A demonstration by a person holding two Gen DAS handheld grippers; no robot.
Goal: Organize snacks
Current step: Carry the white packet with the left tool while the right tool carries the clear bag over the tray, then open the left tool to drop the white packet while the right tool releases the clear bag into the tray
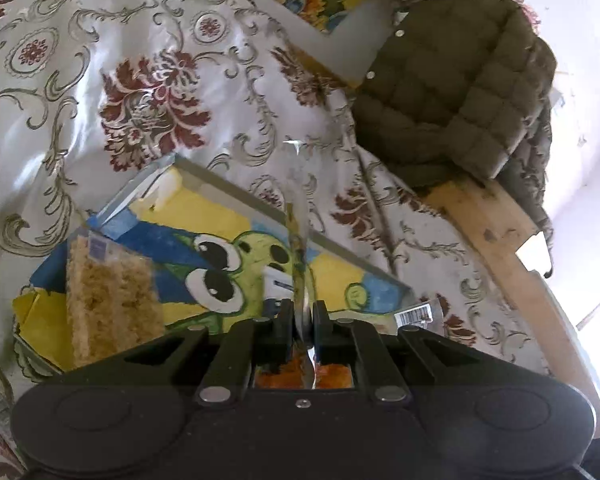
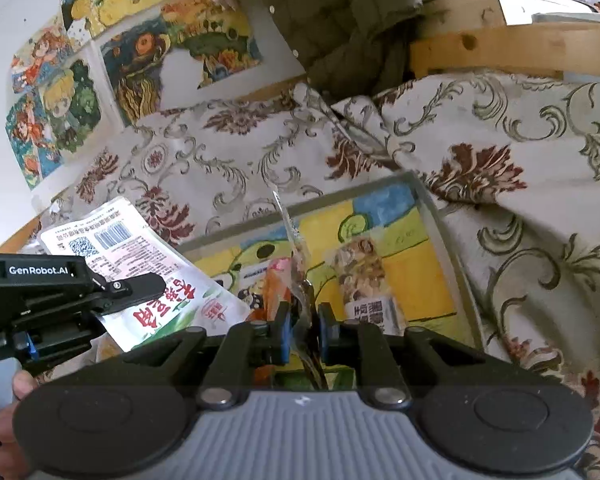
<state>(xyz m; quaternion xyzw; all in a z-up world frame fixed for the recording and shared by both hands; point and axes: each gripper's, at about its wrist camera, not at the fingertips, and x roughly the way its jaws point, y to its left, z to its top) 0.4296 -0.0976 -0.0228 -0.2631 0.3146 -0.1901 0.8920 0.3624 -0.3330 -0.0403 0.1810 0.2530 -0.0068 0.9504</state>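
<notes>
A shallow tray (image 1: 236,194) painted with a green frog lies on the floral cloth; it also shows in the right wrist view (image 2: 440,216). My left gripper (image 1: 303,320) is shut on the thin edge of a clear snack packet (image 1: 298,240) over the tray. It shows in the right wrist view as a black tool (image 2: 72,292) holding a white packet with red print (image 2: 148,264). A wrapped rice-crisp bar (image 1: 108,300) lies in the tray. My right gripper (image 2: 303,328) is shut on a clear wrapper with orange contents (image 2: 292,264) above the tray, beside a wrapped nut bar (image 2: 364,276).
A dark green puffer jacket (image 1: 456,92) hangs over a wooden chair frame (image 1: 512,248) at the table's far side. Colourful pictures (image 2: 60,112) cover the wall behind. The floral cloth (image 1: 148,92) spreads around the tray.
</notes>
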